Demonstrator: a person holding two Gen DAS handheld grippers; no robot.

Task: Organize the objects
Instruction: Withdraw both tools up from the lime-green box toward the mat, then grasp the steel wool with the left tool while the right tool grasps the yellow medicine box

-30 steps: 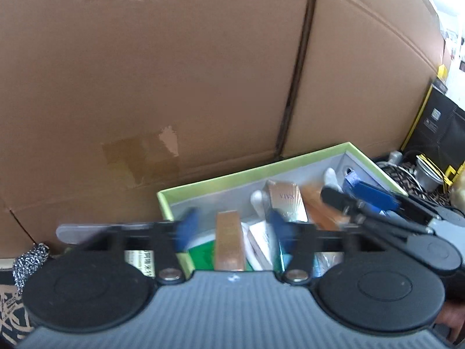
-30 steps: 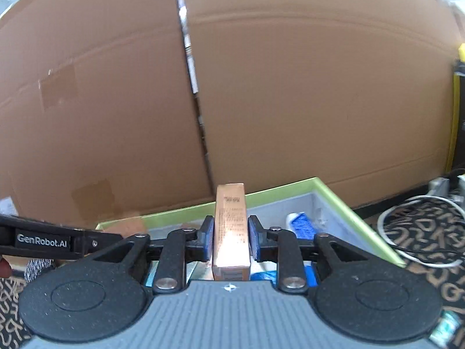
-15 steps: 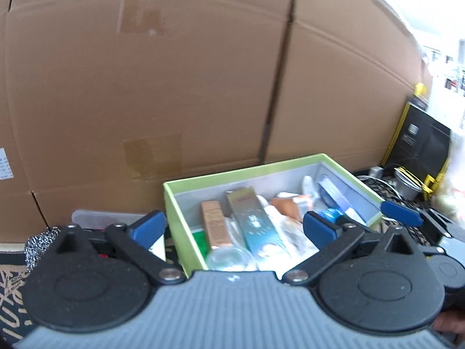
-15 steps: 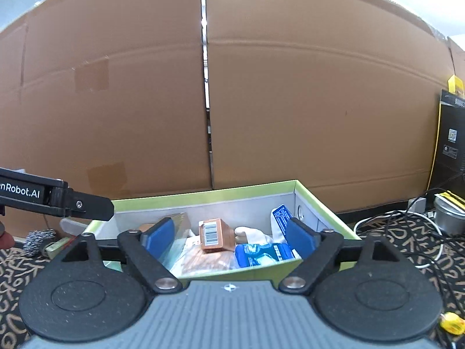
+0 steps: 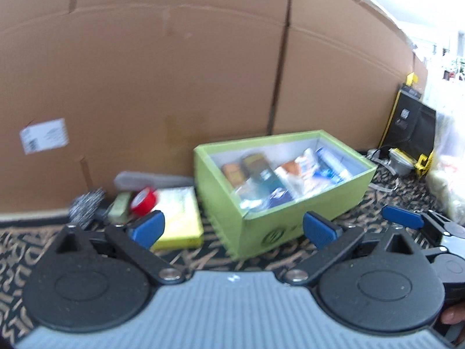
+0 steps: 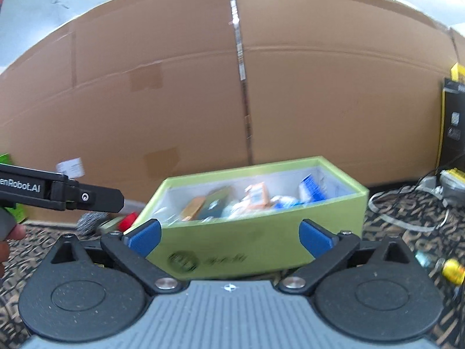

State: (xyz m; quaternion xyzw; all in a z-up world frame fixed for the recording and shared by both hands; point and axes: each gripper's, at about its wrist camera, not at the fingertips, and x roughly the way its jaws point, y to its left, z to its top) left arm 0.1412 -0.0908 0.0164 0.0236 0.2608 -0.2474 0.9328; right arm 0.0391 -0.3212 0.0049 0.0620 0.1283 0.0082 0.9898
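Note:
A light green box (image 5: 305, 212) sits on the patterned rug, filled with several small packets and cartons; it also shows in the right wrist view (image 6: 261, 244). My left gripper (image 5: 232, 229) is open and empty, back from the box's near corner. My right gripper (image 6: 229, 235) is open and empty in front of the box's long side; its blue pads also show in the left wrist view (image 5: 402, 218). Left of the box lie a yellow flat pack (image 5: 180, 218), a red tape roll (image 5: 144, 200), a steel scourer (image 5: 87, 206) and a small greenish carton (image 5: 119, 206).
A big cardboard wall (image 5: 203, 72) stands right behind the box. Cables and a metal tin (image 5: 402, 164) lie at the right, with a black-and-yellow pack (image 5: 412, 122) behind. A small yellow item (image 6: 452, 267) lies on the rug at the right.
Both grippers have opened and pulled back from the box. The copper carton that the right gripper held a second ago now lies in the box. The view is wider, showing the rug items.

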